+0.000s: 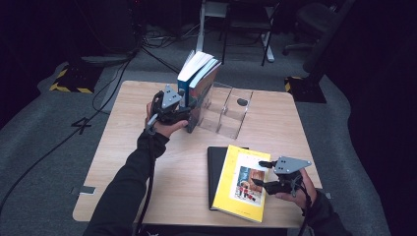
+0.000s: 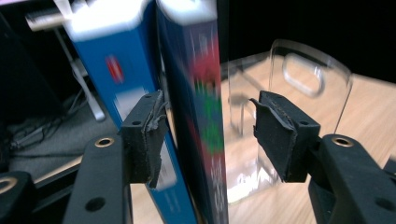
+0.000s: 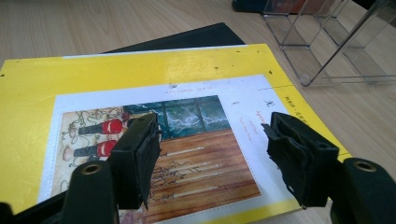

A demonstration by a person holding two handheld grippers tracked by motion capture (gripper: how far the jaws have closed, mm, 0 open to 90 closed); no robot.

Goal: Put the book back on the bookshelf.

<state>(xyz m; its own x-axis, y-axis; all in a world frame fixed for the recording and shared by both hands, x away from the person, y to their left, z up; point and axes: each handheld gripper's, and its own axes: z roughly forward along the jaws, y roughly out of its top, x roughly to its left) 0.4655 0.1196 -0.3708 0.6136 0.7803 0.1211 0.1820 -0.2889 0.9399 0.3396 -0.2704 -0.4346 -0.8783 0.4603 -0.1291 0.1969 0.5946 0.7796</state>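
High view: left claw (image 1: 183, 114) beside books' (image 1: 199, 83) edge, open.

- Two books (image 1: 199, 81) stand upright side by side in the left end of the divider rack (image 1: 231, 115), at the table's (image 1: 123, 162) far middle.
- Left gripper (image 1: 184, 117) just beside the books' near edge, one book's spine between its jaws.
- Flat book (image 1: 243, 182) lies on the notebook (image 1: 215, 172), near-right, in front of the rack.
- Right gripper (image 1: 260, 174) over the flat book's right edge.

table (image 1: 133, 147): matt wood | rack (image 1: 231, 115): clear glossy plastic | yellow book (image 1: 243, 179): smooth paper cover
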